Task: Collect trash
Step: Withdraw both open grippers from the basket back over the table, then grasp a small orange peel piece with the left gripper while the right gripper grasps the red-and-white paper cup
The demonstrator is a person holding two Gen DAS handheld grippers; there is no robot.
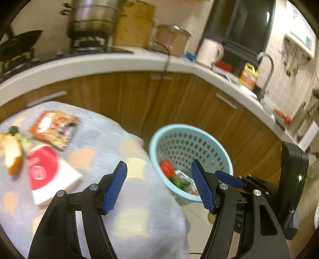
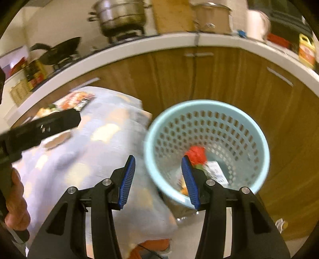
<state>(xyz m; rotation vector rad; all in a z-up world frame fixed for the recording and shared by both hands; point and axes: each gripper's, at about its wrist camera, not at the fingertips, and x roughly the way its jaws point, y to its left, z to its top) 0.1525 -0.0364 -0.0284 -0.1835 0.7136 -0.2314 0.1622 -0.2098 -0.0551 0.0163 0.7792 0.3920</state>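
A light blue perforated basket (image 1: 209, 137) (image 2: 249, 127) stands on the floor beside the cloth-covered table (image 1: 119, 159) (image 2: 89, 147). Inside it lie a red crumpled piece (image 1: 167, 168) (image 2: 196, 154), green scraps and a white wrapper (image 2: 216, 171). On the table lie an orange snack packet (image 1: 54, 128), a red-and-white box (image 1: 47, 173) and a peel scrap (image 1: 12, 153). My left gripper (image 1: 159, 187) is open and empty above the table's edge. My right gripper (image 2: 158, 181) is open and empty, over the basket's near rim. The right gripper also shows in the left view (image 1: 229, 178).
Wooden cabinets (image 1: 179, 99) under a white counter (image 1: 119, 59) run behind. On the counter stand a steel pot (image 1: 93, 18), a kettle (image 1: 209, 51), a yellow bottle (image 1: 248, 75) and a faucet (image 1: 266, 73). The left tool's body (image 2: 39, 127) and a hand cross the right view.
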